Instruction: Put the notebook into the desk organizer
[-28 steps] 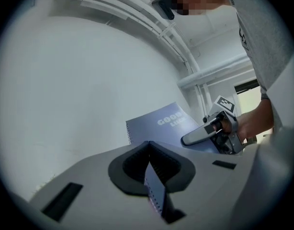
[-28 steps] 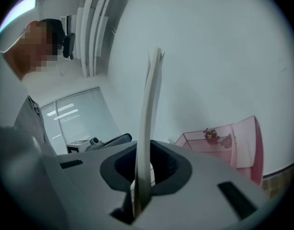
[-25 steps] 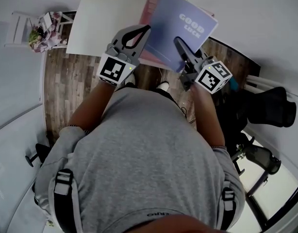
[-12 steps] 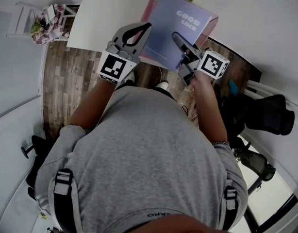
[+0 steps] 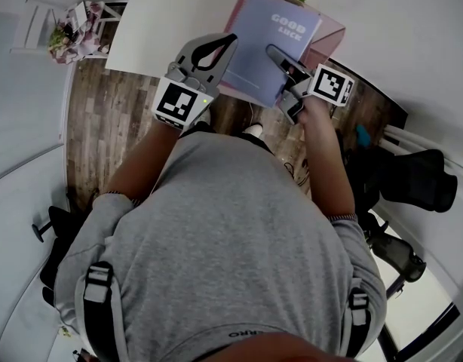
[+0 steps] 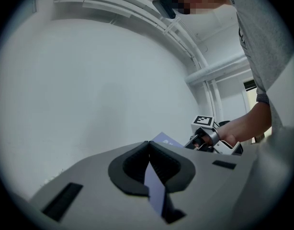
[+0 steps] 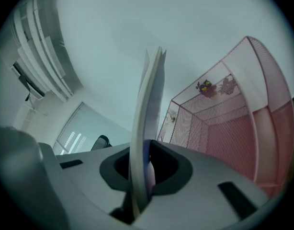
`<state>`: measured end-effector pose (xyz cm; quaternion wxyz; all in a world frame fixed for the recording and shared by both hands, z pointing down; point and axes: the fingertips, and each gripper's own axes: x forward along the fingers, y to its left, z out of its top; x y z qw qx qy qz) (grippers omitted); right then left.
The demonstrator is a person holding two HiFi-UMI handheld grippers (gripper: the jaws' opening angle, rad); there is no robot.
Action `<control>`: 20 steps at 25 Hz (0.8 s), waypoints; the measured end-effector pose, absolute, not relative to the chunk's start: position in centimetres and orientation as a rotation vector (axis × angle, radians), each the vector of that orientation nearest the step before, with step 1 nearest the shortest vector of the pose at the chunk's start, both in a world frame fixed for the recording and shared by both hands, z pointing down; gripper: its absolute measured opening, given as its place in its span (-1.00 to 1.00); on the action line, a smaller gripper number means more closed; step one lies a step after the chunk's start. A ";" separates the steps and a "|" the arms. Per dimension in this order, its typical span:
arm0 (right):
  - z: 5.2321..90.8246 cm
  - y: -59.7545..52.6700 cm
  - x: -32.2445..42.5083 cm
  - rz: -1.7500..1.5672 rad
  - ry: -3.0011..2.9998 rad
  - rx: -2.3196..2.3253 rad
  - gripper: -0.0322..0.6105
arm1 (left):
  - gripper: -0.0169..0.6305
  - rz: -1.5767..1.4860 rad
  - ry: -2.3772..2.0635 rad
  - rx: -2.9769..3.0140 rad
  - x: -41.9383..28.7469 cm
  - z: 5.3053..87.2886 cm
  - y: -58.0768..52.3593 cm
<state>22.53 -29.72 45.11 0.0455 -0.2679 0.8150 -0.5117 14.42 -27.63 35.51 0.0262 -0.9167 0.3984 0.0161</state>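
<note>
Notebook (image 5: 265, 36) hangs at the top centre of my head view, covering most of the pink organizer (image 5: 329, 35) behind it. My right gripper (image 5: 274, 53) pinches its lower edge. My left gripper (image 5: 230, 42) is clamped on its left edge, beside the table (image 5: 164, 21).

At upper centre, the left tongs (image 5: 230, 42) and right tongs (image 5: 273, 51) hold a blue notebook (image 5: 258, 47), overlapping a pink organizer (image 5: 327, 36). A white desk (image 5: 167, 21) lies upper left.
</note>
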 end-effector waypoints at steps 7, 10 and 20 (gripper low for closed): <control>46.3 -30.6 22.2 -1.626 2.475 -0.810 -0.75 | -0.89 0.051 1.222 -2.835 14.0 35.5 -27.7; 48.2 -31.3 23.3 -1.652 2.514 -0.969 -0.76 | -0.89 0.052 1.218 -2.836 13.8 35.6 -27.9; 49.8 -32.1 22.6 -1.586 2.664 -1.121 -0.53 | -0.89 0.087 1.184 -2.875 14.2 35.4 -28.3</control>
